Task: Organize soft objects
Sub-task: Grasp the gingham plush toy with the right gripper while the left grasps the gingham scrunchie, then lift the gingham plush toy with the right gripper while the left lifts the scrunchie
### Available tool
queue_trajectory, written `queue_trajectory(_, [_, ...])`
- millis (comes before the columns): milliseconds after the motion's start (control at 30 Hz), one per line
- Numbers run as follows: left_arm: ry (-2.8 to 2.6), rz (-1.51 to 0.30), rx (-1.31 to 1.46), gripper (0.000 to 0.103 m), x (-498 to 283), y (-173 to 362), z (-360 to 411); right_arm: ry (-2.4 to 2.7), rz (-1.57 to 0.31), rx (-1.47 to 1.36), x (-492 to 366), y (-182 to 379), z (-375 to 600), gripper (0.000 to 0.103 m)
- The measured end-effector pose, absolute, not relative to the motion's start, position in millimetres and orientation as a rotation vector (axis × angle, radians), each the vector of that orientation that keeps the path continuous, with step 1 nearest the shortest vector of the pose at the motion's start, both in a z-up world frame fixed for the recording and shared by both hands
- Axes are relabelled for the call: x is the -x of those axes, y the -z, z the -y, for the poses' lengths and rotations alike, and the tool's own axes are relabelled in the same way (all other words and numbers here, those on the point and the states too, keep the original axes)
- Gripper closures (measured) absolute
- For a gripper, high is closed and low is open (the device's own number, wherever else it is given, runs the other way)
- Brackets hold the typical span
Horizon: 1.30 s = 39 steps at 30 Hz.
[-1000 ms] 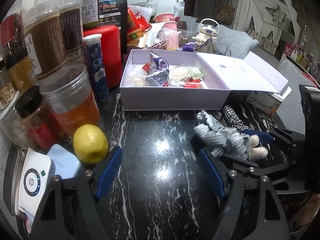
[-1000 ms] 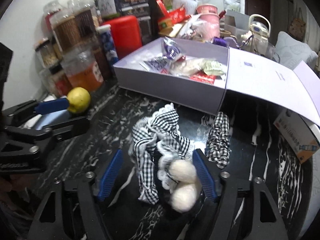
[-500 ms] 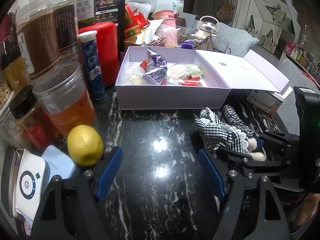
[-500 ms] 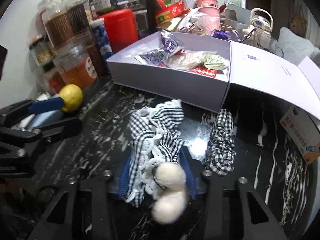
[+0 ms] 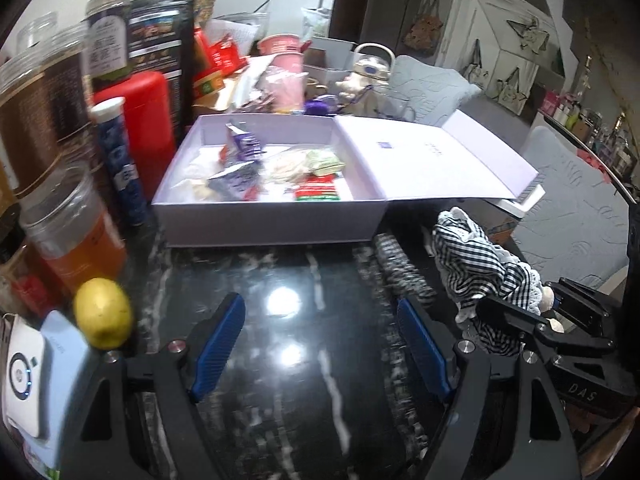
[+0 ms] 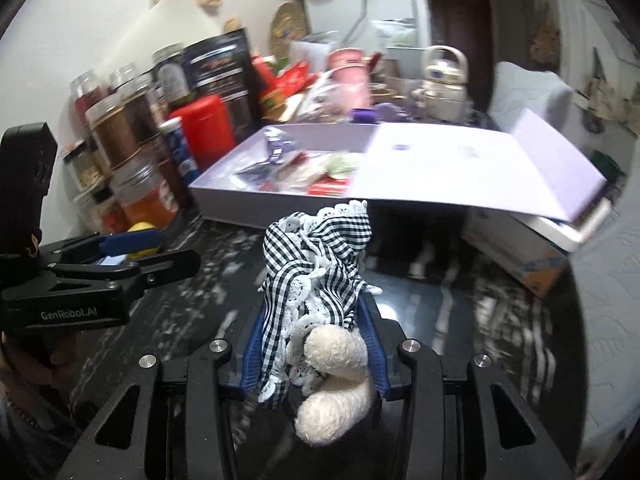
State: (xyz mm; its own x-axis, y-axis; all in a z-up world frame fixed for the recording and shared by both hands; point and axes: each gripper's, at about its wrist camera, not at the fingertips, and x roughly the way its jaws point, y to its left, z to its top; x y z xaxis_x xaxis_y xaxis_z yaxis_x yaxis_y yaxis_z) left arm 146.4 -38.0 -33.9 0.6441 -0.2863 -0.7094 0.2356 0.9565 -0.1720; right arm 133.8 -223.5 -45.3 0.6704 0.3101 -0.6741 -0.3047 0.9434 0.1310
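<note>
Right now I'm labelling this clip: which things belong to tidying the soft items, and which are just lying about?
Job:
- checked hair bow, clamped in right gripper
- checked scrunchie on countertop
- open lilac box

Lying about:
- lemon
- jars
- red canister
- blue tube

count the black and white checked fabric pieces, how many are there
2. One, lace-trimmed with white pompoms, is clamped in the right claw. The other checked scrunchie lies on the dark marble counter before the lilac box.

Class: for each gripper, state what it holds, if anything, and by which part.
The right gripper grips the checked fabric bow at its bunched lower end, just above the white pom-poms. The left gripper holds nothing; its fingers stand apart.
</note>
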Motion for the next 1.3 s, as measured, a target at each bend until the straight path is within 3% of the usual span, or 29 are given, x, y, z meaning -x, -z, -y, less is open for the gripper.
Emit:
queue_trajectory(500, [0.379,-0.855,-0.024,0.025,-166.8,60.7,122.3,-0.241,-0.789,-0.102,-123.1,60.6,294.1,0.060])
queue_trajectory(600, [0.381,-0.875,-0.046,0.033,-173.2,69.7,132.4,-0.237,-0.793,-0.108,-122.8,62.7,298.7,0.060])
queue_trajectory(767, [0.397,-0.959,-0.023,0.037,-183.8,85.0,138.5,-0.229,-0.800,-0.122,-122.2,64.1,304.4,0.060])
queue_trajectory(800, [0.401,-0.967,-0.011,0.052,-185.2,87.3,138.1,-0.225,-0.801,-0.124,-122.2,64.2,305.5,0.060])
queue_trajectory(867, [0.393,-0.972,-0.012,0.070,-186.6,91.5,137.6,-0.219,-0.802,-0.127,-122.5,64.3,306.3,0.060])
queue_trajectory(933, [0.400,-0.971,-0.012,0.076,-186.1,93.7,136.7,-0.215,-0.802,-0.128,-122.1,64.1,306.1,0.060])
queue_trajectory(1300, [0.420,-0.926,-0.011,0.080,-148.7,77.3,110.7,-0.235,-0.804,-0.098,-115.0,60.2,289.8,0.060])
